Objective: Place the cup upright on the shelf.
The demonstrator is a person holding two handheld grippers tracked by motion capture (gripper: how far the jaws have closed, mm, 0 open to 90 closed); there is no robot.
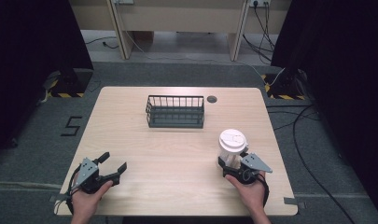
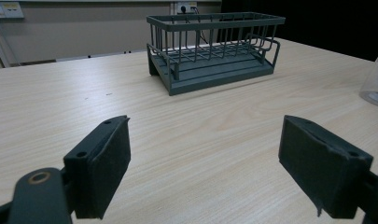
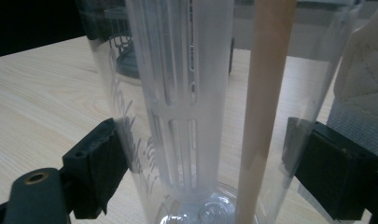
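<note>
Two grippers sit at the near edge of a pale wooden table, each held in a hand. The left gripper, at about seven o'clock on the tabletop, has its jaws spread wide with nothing but bare wood between them; in the left gripper view its pads point toward a dark wire basket.

The right gripper, at about five o'clock, has its jaws against both sides of a clear plastic tumbler with a white lid, which stands upright on the table. In the right gripper view the tumbler's wall carries pale script lettering, too faint to read, and inside it stand a white slotted insert and a tan straw.

The basket stands at twelve o'clock, well apart from the tumbler. On the floor at nine o'clock, black tape forms the figure "5".
</note>
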